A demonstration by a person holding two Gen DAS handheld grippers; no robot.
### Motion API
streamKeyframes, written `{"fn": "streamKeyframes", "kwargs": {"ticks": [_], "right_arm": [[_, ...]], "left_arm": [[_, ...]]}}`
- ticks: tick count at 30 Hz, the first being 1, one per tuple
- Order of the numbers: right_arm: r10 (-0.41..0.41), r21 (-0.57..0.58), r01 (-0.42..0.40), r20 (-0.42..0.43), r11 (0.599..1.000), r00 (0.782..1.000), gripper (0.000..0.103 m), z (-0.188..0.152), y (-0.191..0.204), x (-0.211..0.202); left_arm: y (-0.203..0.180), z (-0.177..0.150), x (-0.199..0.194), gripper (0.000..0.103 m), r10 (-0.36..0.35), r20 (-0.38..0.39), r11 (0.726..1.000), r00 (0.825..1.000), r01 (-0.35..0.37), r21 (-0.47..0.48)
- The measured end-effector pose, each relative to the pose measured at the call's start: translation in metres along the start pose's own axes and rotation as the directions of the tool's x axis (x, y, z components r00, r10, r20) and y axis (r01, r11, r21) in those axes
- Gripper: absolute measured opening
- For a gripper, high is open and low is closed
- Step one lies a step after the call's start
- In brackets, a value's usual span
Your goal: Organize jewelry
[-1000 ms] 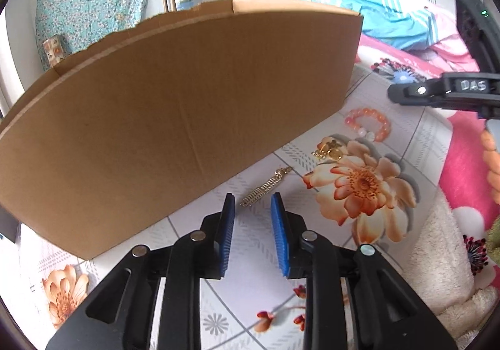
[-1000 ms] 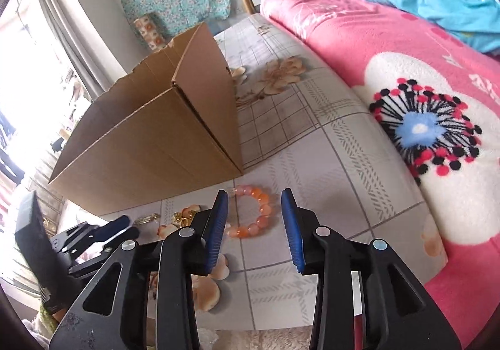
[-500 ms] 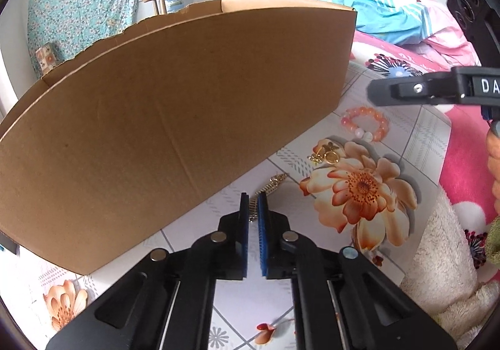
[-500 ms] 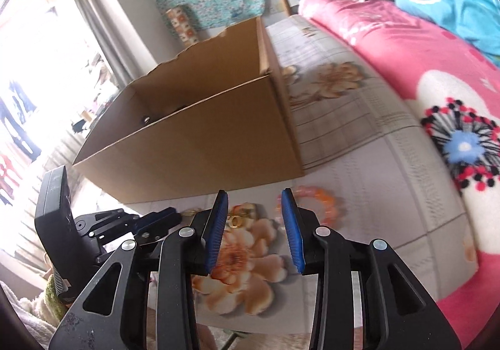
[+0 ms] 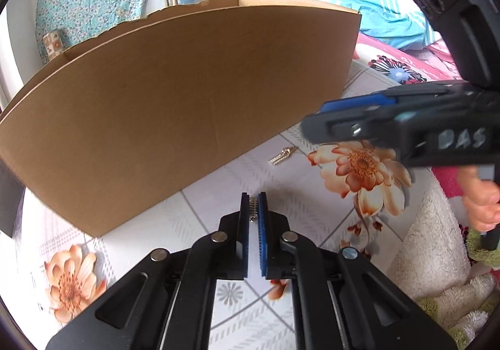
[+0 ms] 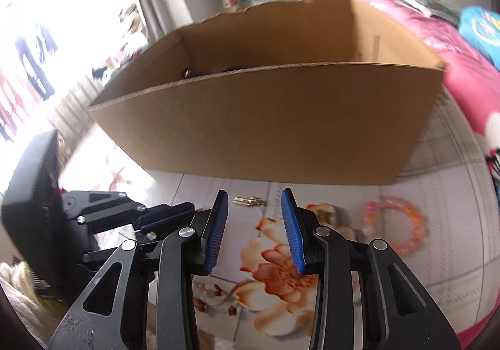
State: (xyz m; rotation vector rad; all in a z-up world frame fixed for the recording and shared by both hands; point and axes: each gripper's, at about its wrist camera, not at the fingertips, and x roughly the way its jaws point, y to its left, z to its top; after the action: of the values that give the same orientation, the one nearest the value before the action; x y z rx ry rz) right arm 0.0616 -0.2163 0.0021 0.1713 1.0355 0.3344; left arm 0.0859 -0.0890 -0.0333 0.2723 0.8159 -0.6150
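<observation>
Left wrist view: your left tongs (image 5: 253, 206) are pressed together, pinching a thin gold chain (image 5: 253, 209) whose links show in the slit between the blue pads. They sit just in front of the box (image 5: 175, 106), close to the middle of its long near wall, above the flowered cloth (image 5: 300, 212) covering the worktop. A second small gold piece (image 5: 282, 156) lies on the cloth right beside the foot of the box wall, beyond the pinched chain and apart from it. Your right tongs (image 5: 350, 114) cross in from the right, over the big orange printed flower in front of the box corner; your hand (image 5: 479, 203) grips the handle.

Right wrist view (somewhat blurred): your right tongs (image 6: 253, 215) stand spread with nothing between the pads. Seen through the gap, the small gold piece (image 6: 248, 201) lies on the cloth (image 6: 437, 225) just short of the box (image 6: 268, 131) wall, not touched by the pads. An orange bead bracelet (image 6: 400, 226) lies in front of the box's right corner, to the right of these tongs. Another gold trinket (image 6: 325, 215) peeks out behind the right finger. The left tongs (image 6: 187, 209) reach in from the left.
</observation>
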Motion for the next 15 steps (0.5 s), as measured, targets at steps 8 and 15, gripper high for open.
{"fn": "streamKeyframes", "kwargs": {"ticks": [8, 15], "right_arm": [[-0.058, -0.069, 0.055, -0.055, 0.996, 0.997, 0.029, 0.004, 0.016, 0.030], [-0.120, -0.096, 0.115, -0.049, 0.989, 0.992, 0.008, 0.007, 0.018, 0.038]], "left_arm": [[0.005, -0.006, -0.004, 0.005, 0.000, 0.011, 0.999, 1.000, 0.000, -0.033], [0.004, -0.010, -0.005, 0.004, 0.008, 0.025, 1.000, 1.000, -0.007, -0.025]]}}
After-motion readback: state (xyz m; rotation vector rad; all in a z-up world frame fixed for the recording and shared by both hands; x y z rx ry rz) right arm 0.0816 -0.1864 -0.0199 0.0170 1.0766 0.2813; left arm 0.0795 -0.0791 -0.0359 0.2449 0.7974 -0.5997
